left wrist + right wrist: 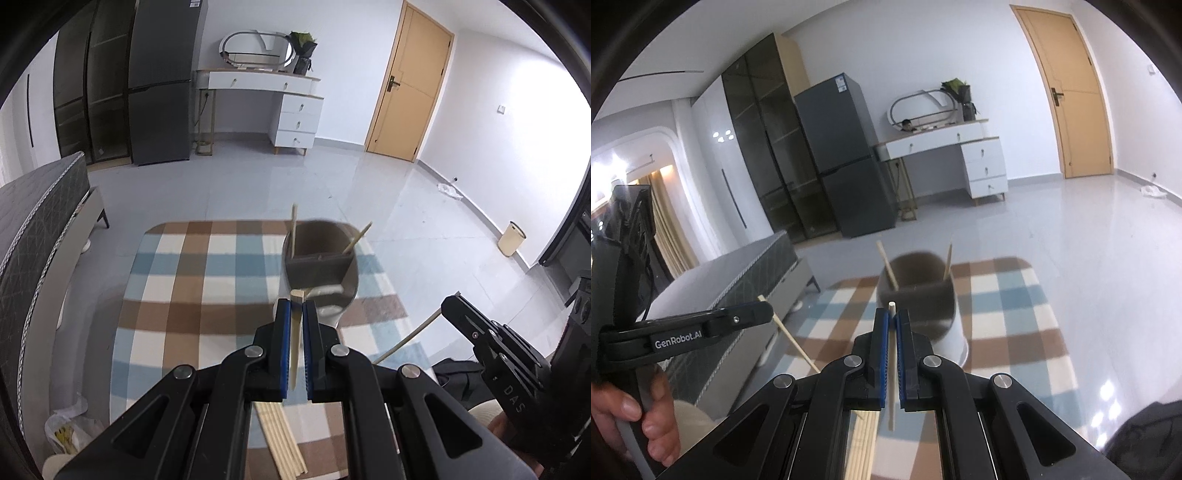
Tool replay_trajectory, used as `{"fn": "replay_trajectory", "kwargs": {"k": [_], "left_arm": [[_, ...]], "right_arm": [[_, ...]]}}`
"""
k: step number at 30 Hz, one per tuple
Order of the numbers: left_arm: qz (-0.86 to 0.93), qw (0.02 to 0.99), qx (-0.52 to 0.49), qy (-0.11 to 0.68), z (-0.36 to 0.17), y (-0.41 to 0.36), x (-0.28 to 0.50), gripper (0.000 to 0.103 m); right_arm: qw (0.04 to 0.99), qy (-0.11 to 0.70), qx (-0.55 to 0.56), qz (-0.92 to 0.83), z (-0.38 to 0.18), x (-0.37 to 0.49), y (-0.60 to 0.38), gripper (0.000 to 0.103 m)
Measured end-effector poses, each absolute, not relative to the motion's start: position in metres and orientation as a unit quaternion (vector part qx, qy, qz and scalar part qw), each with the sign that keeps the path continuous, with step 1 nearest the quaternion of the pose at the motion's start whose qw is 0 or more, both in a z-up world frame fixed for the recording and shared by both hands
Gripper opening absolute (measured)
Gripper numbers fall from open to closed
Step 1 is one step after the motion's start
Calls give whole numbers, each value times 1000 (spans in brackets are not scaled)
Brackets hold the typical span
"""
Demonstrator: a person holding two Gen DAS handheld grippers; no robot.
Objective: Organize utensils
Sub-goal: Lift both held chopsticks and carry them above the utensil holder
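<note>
Holding one chopstick apiece, we view the scene along both grippers. Our left gripper has its blue pads pressed together on a chopstick that runs back between the jaws, its square end poking just past the tips. Our right gripper is likewise clamped on a second stick, whose rounded end shows at the tips. Each tool also shows in the other's view: the right one at 4 o'clock in the left view, the left one at 9 o'clock in the right view, a hand wrapped round its handle. The holder, a grey cup with a divider, stands on the checked cloth at 12 o'clock, just beyond both sets of tips, and already carries two sticks leaning out at 11 and 1 o'clock. A loose bundle of sticks lies on the cloth at 6 o'clock, beneath the left gripper. We judge the step in hand to be carrying both sticks to the holder. To do it well, we would bring each tip over the open mouth, clear of the two leaning sticks and the divider, tilt the stick toward upright so its lower end enters first, and let go only once that end is well inside. We would lower one side at a time, since the two tools crowd the same opening.
</note>
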State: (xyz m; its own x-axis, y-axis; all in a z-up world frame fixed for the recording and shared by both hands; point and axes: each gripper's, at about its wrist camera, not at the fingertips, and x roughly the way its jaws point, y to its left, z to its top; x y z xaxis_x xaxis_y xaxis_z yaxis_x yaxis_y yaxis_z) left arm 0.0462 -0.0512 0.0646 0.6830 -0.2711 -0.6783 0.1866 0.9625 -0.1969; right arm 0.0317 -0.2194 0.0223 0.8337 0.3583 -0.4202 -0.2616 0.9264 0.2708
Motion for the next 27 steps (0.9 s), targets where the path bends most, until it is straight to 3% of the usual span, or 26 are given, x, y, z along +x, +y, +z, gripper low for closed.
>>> {"fn": "replay_trajectory", "kwargs": {"k": [14,27], "left_arm": [[-153,927,-69,336,128,-65,110,2],[-158,931,-45,327,121,-74,166,2]], "right_arm": [[962,195,95,165,97,106,-232,3],[964,191,94,161,103,167,-232,3]]}}
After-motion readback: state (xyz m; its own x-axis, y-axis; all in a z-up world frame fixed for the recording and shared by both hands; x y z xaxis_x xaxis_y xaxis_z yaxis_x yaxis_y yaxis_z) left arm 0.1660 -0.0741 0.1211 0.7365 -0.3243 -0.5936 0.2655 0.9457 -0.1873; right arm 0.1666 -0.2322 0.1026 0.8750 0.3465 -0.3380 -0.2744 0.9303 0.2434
